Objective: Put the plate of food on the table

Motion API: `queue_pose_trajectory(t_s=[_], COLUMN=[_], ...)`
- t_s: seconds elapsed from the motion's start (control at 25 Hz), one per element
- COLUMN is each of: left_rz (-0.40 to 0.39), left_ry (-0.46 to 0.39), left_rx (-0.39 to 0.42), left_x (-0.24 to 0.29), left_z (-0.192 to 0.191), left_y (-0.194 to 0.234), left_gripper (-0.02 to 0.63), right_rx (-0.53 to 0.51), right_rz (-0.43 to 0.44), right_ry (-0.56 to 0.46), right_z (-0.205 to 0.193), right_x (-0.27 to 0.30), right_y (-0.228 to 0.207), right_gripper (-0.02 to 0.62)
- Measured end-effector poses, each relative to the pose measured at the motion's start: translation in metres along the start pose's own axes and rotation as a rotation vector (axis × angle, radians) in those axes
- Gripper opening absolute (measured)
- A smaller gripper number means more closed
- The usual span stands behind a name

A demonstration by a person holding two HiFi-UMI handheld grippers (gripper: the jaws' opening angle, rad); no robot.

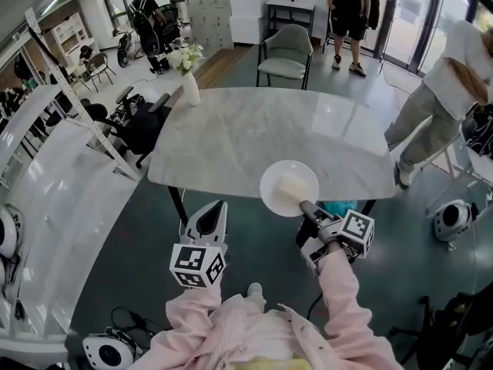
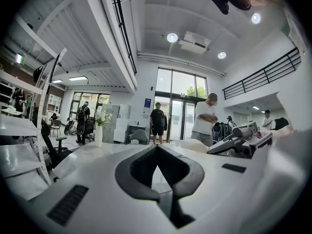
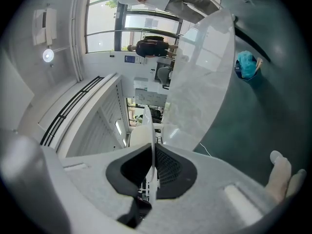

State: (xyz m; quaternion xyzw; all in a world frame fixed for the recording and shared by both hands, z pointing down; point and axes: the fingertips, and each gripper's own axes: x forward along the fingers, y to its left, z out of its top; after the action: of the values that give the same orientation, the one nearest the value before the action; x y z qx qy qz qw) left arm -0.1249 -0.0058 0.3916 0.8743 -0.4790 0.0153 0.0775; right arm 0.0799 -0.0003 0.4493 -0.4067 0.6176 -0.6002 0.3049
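A round white plate [image 1: 271, 177] carrying a pale heap of food [image 1: 291, 189] hangs level over the near edge of the grey marble table [image 1: 246, 133]; whether it touches the top I cannot tell. My right gripper [image 1: 306, 206] is shut on the plate's near rim. In the right gripper view the plate [image 3: 147, 123] shows edge-on, clamped between the dark pads of that gripper [image 3: 152, 172]. My left gripper [image 1: 209, 216] hovers below the table's near edge, left of the plate, shut with nothing in it. In the left gripper view its pads [image 2: 146, 172] meet.
A white vase of flowers [image 1: 189, 79] stands at the table's far left corner. A grey chair [image 1: 286, 52] sits behind the table. One person [image 1: 350, 10] stands at the back, another [image 1: 435, 106] at the right. A teal object [image 1: 339, 206] lies under the table.
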Motion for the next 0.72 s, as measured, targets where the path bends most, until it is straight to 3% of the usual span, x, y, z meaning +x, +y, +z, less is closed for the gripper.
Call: queue_pose_trajectory(t_s=[0.4,0.72], left_rz=[-0.019,0.026], left_ry=[0.008,0.029], left_rx=[-0.034,-0.076], left_x=[0.088,0.163], left_z=[0.004,0.003], left_y=[0.03,0.066], left_gripper=[0.0,0.0], right_rx=[-0.001,-0.021], right_rz=[-0.013,-0.027], right_ry=[0.021,0.073], right_z=[0.055,0.11], right_x=[0.074,0.148], right_y=[-0.004,-0.009], right_gripper=[0.015,0.015])
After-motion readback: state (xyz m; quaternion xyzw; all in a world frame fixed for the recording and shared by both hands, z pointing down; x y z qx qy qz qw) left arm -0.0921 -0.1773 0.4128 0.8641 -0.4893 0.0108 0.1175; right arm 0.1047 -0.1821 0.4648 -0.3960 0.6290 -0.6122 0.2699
